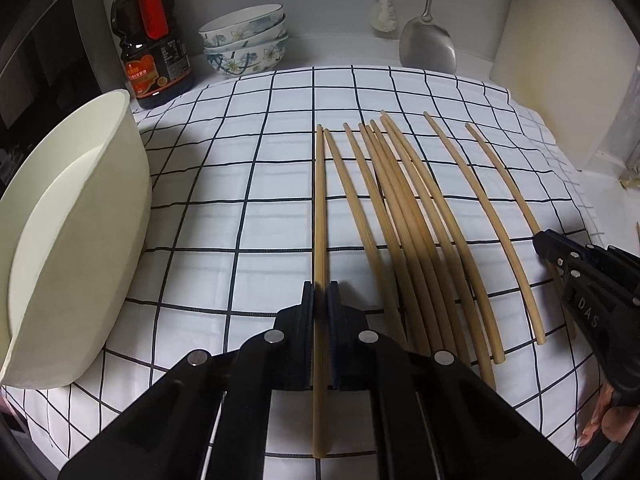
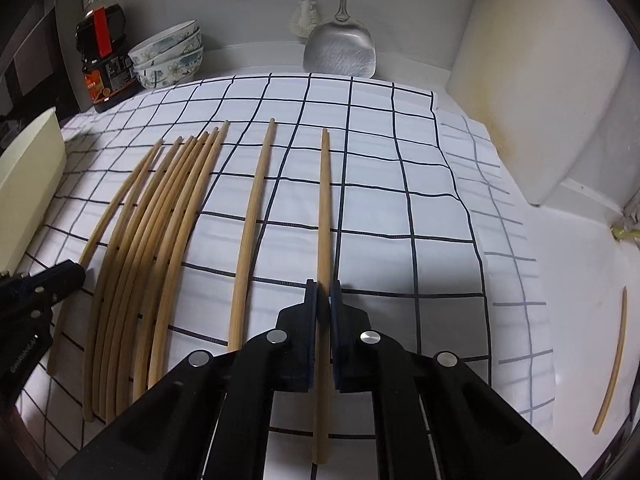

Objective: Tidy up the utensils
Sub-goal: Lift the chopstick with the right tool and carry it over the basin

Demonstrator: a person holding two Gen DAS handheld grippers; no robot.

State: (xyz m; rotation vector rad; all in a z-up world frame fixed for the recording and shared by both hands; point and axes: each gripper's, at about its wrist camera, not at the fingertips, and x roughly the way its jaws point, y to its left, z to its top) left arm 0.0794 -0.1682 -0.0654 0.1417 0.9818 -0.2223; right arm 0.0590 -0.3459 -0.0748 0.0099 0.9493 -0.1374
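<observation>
- Gripping one chopstick each, both grippers sit low over a checked cloth [image 1: 248, 184] spread on the white worktop [image 2: 560, 280].
- The left gripper [image 1: 321, 292] has its pads pressed against the leftmost chopstick [image 1: 319, 208], which runs straight ahead between the fingers and extends back under the gripper body.
- The right gripper [image 2: 323, 294] is clamped the same way on the rightmost chopstick of the row [image 2: 325, 208], held near its thicker end.
- Between the two lies a bundle of chopsticks [image 1: 404, 216], roughly parallel, some touching or overlapping in the middle, with narrow tips pointing toward the back wall.
- One single chopstick [image 2: 250, 232] lies apart from the bundle, just left of the one in the right gripper.
- A stray chopstick [image 2: 612, 360] rests off the cloth on the bare worktop at far right.
- A cream tub [image 1: 76, 240] stands at the left edge of the cloth.
- Behind the cloth are a dark sauce bottle [image 1: 150, 40], stacked floral bowls [image 1: 244, 40], a white brush [image 1: 384, 12] and a metal spatula [image 1: 428, 40] leaning at the wall.
</observation>
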